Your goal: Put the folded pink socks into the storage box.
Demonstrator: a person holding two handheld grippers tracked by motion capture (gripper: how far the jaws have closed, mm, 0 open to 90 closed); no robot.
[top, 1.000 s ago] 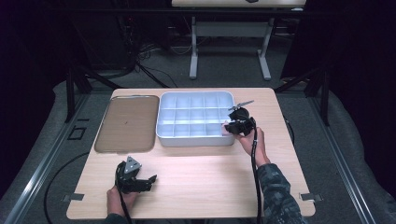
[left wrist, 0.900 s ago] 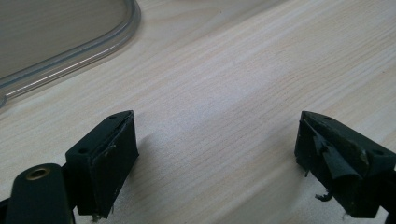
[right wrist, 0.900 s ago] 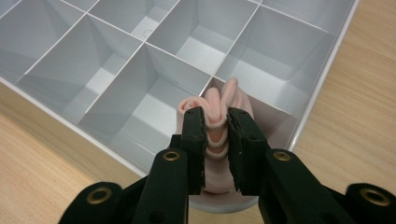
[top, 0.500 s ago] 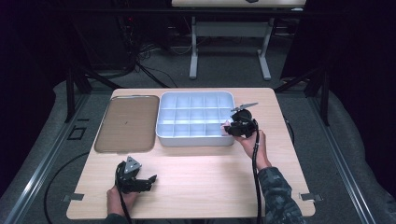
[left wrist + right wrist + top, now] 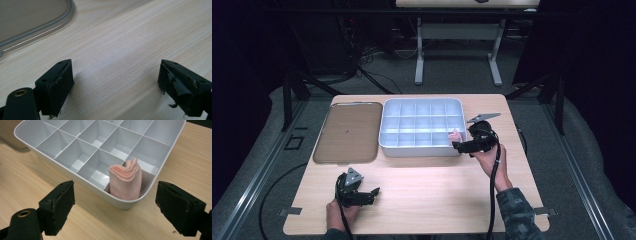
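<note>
A white divided tray sits at the table's back centre. A rolled pink cloth stands upright in its near right corner compartment. My right gripper is open just outside that corner, jaws wide apart and holding nothing, a short way back from the cloth. My left gripper rests low over the bare wood near the table's front left, open and empty.
A brown flat lid with a clear rim lies left of the tray. The tray's other compartments are empty. Bare wooden tabletop stretches between the two grippers. Table legs and cables stand beyond the far edge.
The right gripper has drawn back slightly from the tray's corner, with the pink cloth now standing free in the compartment. The left gripper has not moved.
</note>
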